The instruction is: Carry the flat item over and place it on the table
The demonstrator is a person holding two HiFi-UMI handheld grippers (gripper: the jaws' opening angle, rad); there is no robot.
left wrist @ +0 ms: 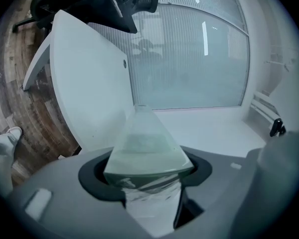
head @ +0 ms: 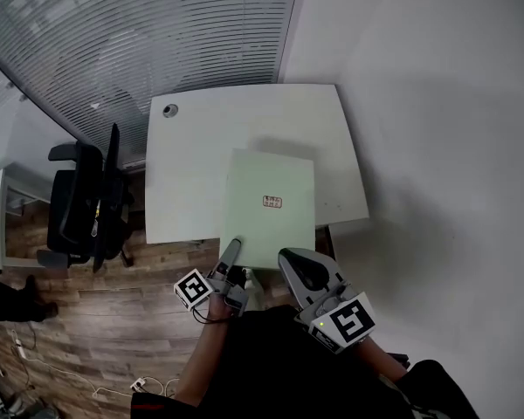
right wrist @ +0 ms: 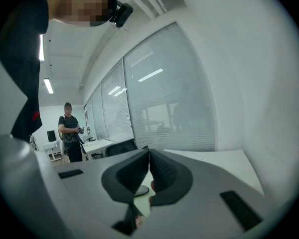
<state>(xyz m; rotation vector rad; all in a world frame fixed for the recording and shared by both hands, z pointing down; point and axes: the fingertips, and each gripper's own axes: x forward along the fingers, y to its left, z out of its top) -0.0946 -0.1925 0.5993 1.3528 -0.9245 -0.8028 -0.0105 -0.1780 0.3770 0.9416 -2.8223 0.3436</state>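
Presently: 1 flat item [head: 269, 203], a pale green panel with a small label. It looks thin, stiff and light, and is likely to swing if held by 1 edge only.
- Location: over the white desk [head: 192, 147], near edge overhanging; contact with the desk unclear.
- Left gripper [head: 233, 253]: clamped on that near edge.
- Right gripper [head: 297, 264]: empty, jaws together.
- Desk: smooth, bare.
- Room: wood floor [head: 113, 321], black office chair [head: 83, 203], blinded glass wall [head: 157, 33].
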